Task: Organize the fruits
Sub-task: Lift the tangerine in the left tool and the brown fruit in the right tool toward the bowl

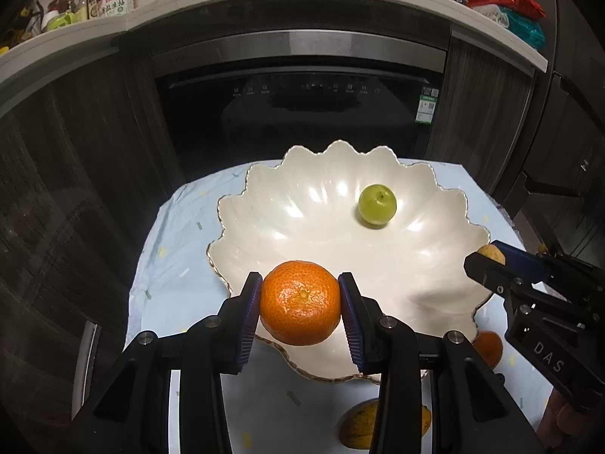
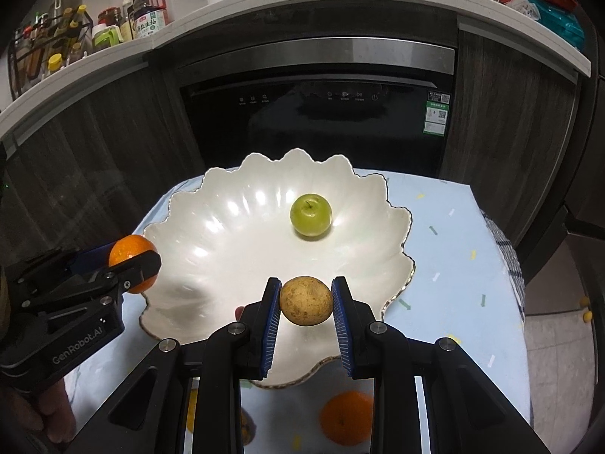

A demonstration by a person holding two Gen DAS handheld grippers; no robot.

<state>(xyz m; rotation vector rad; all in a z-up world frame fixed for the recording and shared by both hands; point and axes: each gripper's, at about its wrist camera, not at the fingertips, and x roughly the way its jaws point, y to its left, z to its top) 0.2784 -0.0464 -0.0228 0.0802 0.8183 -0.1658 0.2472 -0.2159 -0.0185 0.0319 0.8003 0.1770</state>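
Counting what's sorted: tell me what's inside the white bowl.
Only a green apple rests inside the white bowl. The near rim is covered by the tongs and their fruit.

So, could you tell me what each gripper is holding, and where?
Left gripper clamps the orange at its sides; right gripper clamps the brownish fruit likewise.

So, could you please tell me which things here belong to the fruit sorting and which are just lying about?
Job:
- orange, left gripper
- brown fruit, right gripper
- green apple
- white bowl
- loose orange

Lying about:
- sauce bottles
- snack bags
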